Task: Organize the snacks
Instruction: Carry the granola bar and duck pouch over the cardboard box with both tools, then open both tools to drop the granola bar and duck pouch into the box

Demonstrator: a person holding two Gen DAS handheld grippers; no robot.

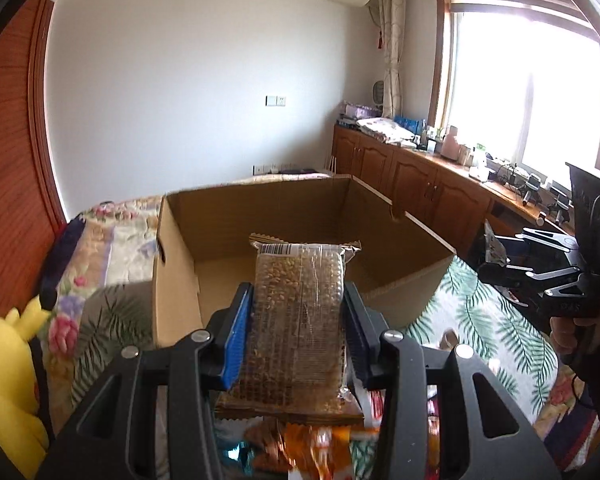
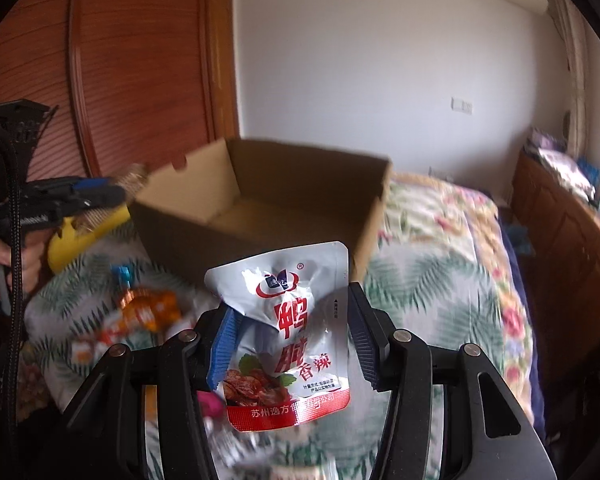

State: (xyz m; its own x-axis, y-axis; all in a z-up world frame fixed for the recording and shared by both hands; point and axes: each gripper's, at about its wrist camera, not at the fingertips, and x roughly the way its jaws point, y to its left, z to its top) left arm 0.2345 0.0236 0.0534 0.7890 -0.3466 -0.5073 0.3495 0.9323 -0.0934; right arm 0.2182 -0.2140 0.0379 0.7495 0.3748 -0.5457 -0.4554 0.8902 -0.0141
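Observation:
My left gripper (image 1: 298, 300) is shut on a clear-wrapped brown grain bar (image 1: 298, 320) and holds it up in front of an open cardboard box (image 1: 180, 280) that stands on the bed. My right gripper (image 2: 290, 312) is shut on a silver and red snack pouch (image 2: 288, 332), held above the bed short of the same box (image 2: 260, 232). The right gripper also shows at the right edge of the left wrist view (image 1: 496, 256). The left gripper with its bar shows at the left of the right wrist view (image 2: 112, 190). The box looks empty inside.
Several loose snack packets (image 2: 140, 316) lie on the floral bedspread (image 2: 440, 272) below the grippers. A yellow plush toy (image 1: 8, 380) sits left of the box. A wooden wardrobe (image 2: 120, 60) stands at the left. Low wooden cabinets (image 1: 420, 184) with clutter run under the window.

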